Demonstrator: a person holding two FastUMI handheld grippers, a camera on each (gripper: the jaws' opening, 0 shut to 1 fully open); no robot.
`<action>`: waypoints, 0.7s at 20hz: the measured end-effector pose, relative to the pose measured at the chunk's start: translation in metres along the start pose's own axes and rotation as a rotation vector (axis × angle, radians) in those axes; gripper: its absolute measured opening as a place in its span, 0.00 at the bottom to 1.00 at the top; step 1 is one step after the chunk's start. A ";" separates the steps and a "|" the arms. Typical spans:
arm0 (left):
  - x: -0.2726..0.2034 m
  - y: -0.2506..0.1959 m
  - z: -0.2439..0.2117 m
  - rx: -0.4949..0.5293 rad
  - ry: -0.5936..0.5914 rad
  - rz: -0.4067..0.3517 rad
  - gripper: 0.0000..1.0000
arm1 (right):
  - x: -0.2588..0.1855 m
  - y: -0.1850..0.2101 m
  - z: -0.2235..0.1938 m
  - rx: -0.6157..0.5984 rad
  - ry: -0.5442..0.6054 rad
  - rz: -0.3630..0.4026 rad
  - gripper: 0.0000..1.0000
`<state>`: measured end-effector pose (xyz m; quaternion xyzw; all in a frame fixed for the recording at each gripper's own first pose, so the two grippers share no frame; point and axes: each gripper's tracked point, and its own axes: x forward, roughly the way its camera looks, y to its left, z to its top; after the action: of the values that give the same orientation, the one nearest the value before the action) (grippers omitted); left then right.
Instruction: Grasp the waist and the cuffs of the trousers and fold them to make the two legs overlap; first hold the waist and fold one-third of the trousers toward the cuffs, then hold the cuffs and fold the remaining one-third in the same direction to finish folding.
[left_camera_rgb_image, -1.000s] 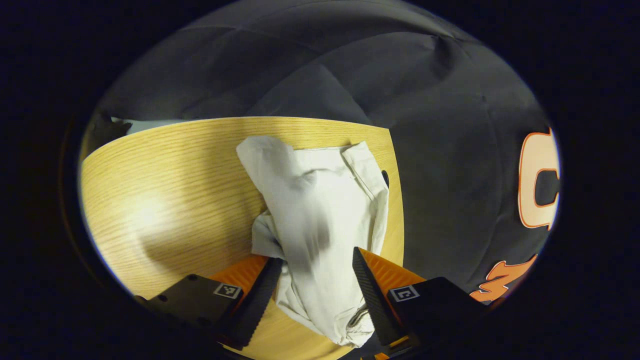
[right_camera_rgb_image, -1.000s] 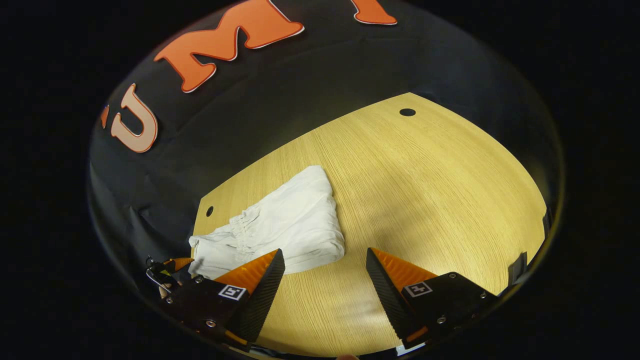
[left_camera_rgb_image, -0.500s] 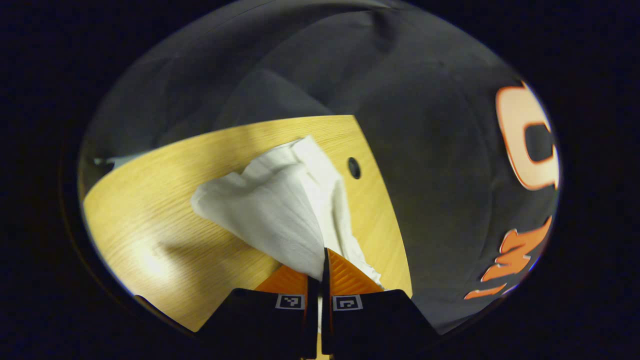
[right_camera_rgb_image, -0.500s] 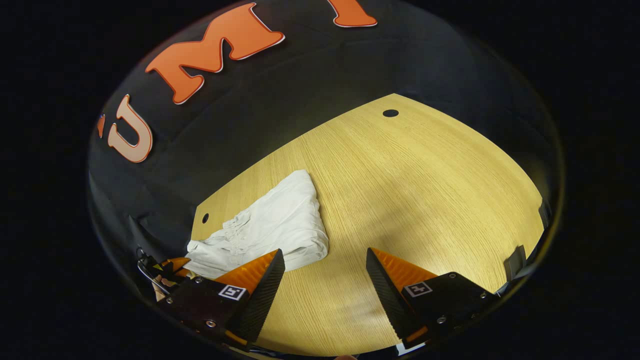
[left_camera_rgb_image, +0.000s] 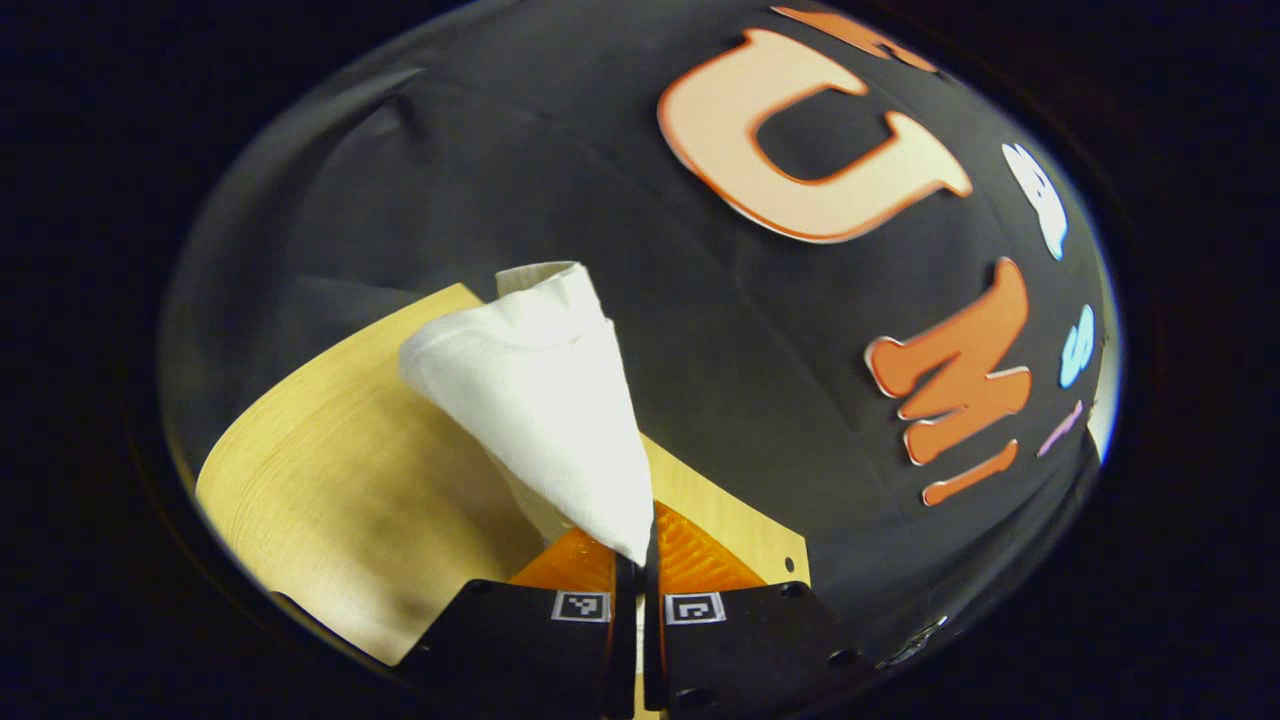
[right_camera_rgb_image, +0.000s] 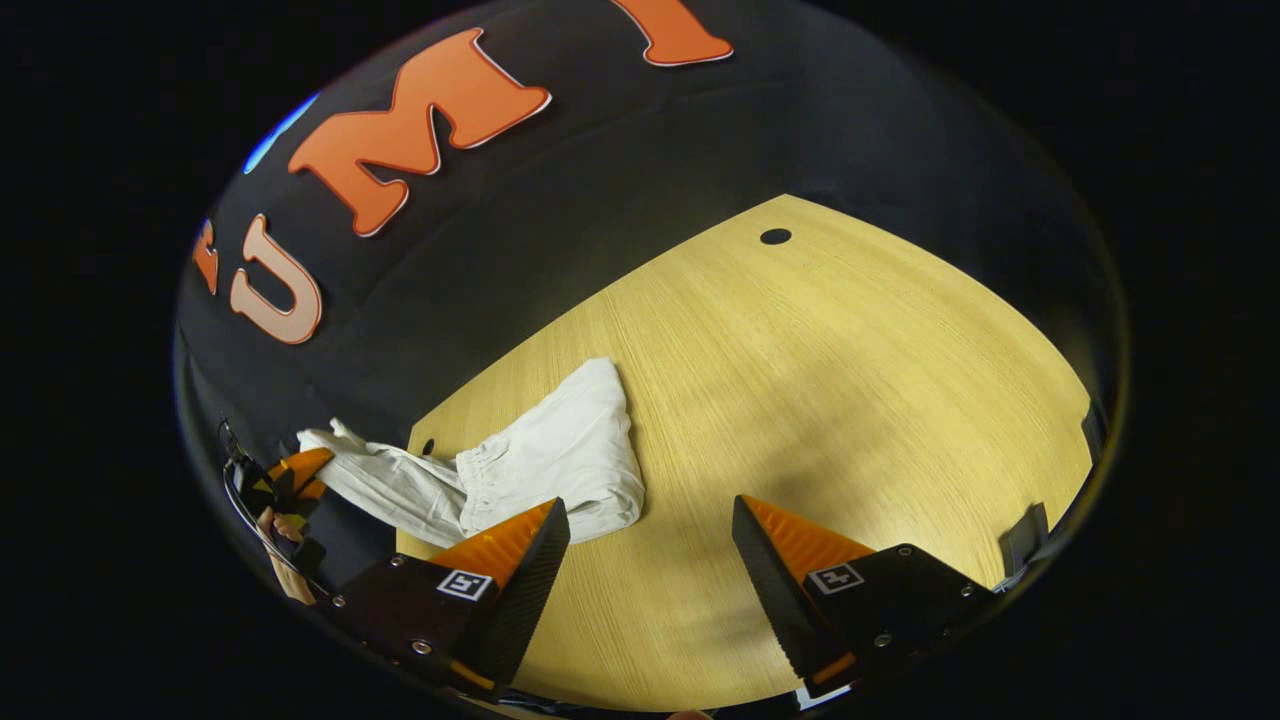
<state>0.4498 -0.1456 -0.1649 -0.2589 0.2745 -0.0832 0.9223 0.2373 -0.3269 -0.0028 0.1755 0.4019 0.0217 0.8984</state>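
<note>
Now | left hand-held gripper (left_camera_rgb_image: 640, 545): fingers pressed together, pinching the white trousers (left_camera_rgb_image: 540, 400), lifted off the tabletop (left_camera_rgb_image: 340, 500) edge | right hand-held gripper (right_camera_rgb_image: 650, 560): spread wide, empty, above tabletop.

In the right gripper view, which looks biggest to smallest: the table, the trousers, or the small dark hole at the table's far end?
1. Table
2. Trousers
3. Hole, though its distance from the camera shrinks it.

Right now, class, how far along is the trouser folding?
Barely begun. The left claw is shut on one end of the trousers, pulling it past the table edge. The right claw hangs open, holding nothing. Every fold remains: the rest lies bunched.
</note>
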 end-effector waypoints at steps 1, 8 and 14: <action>0.005 -0.021 -0.008 0.029 0.010 -0.018 0.07 | -0.004 -0.006 0.004 0.008 -0.009 0.002 0.98; 0.063 -0.134 -0.120 0.178 0.167 -0.100 0.06 | -0.033 -0.071 0.014 0.062 -0.040 -0.033 0.99; 0.119 -0.155 -0.234 0.271 0.357 -0.086 0.06 | -0.052 -0.123 0.006 0.122 -0.036 -0.078 0.98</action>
<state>0.4191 -0.4143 -0.3065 -0.1250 0.4082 -0.2030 0.8812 0.1944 -0.4534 -0.0030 0.2145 0.3929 -0.0412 0.8932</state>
